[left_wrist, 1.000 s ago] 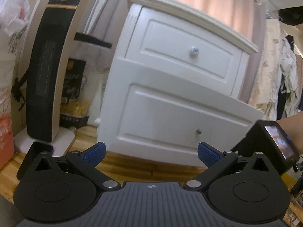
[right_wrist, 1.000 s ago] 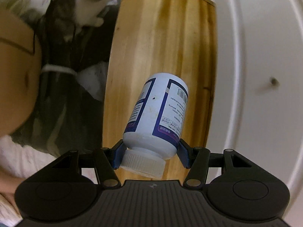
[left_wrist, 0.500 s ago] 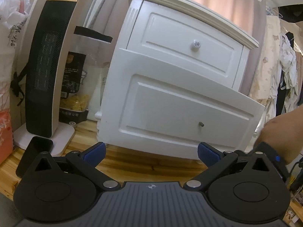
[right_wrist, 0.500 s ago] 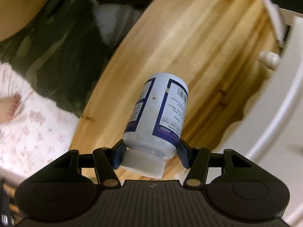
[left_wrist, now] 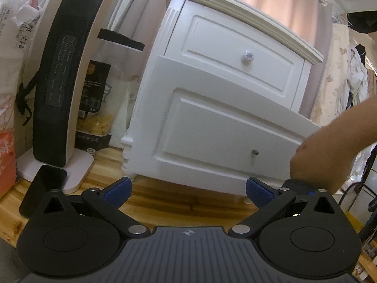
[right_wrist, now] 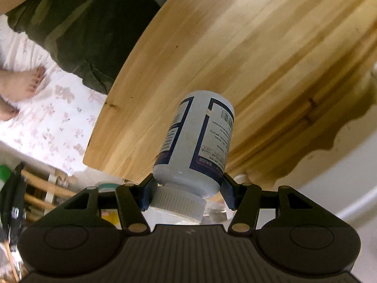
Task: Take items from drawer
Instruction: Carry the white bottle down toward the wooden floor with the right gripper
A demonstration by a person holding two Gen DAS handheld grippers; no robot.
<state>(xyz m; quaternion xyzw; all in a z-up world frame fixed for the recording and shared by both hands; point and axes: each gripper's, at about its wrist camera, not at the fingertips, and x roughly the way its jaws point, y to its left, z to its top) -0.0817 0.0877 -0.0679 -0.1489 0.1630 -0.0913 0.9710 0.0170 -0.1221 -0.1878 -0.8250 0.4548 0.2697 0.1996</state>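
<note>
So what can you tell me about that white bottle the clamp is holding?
The bottle is white plastic by the look of it, round, with a dark blue and white printed label showing a barcode and small text. Its ribbed white cap is screwed on and faces the camera, while the base points away over the wooden tabletop. It tilts slightly. The right gripper pinches it near the shoulder, one blue pad on each side; nothing else touches it.
</note>
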